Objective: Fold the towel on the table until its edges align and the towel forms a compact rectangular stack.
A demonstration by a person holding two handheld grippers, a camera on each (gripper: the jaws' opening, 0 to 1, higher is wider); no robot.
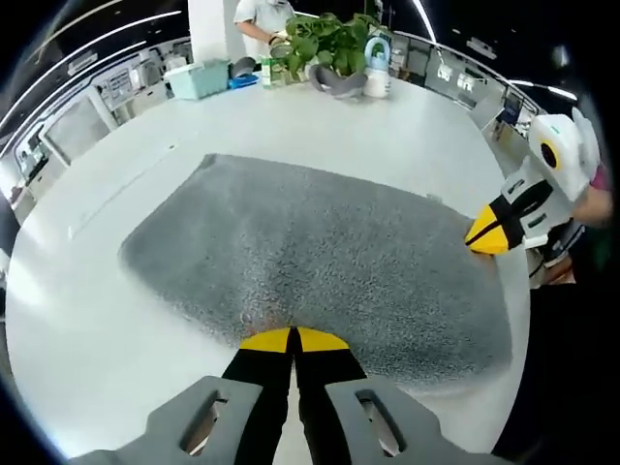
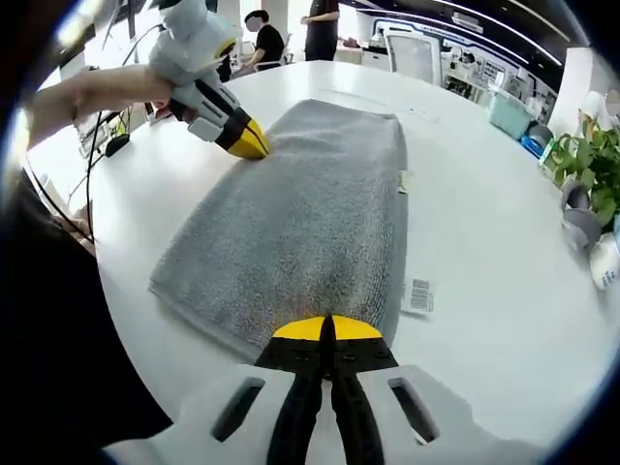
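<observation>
A grey towel (image 1: 320, 262) lies flat on the round white table (image 1: 116, 320), looking folded double in the right gripper view (image 2: 310, 213). My left gripper (image 1: 292, 339) has its yellow tips pressed together on the towel's near edge, where the cloth puckers slightly. It also appears at the towel's far left edge in the right gripper view (image 2: 244, 143), held by a hand. My right gripper (image 2: 325, 329) is shut on the towel's near short edge. In the left gripper view the right gripper (image 1: 489, 232) sits at the towel's right corner.
A white barcode label (image 2: 418, 294) sticks out from under the towel. At the table's far side stand a potted plant (image 1: 334, 44), a teal basket (image 1: 199, 77) and a bottle (image 1: 377, 68). People stand beyond the table. Cables (image 2: 97, 145) hang at the table edge.
</observation>
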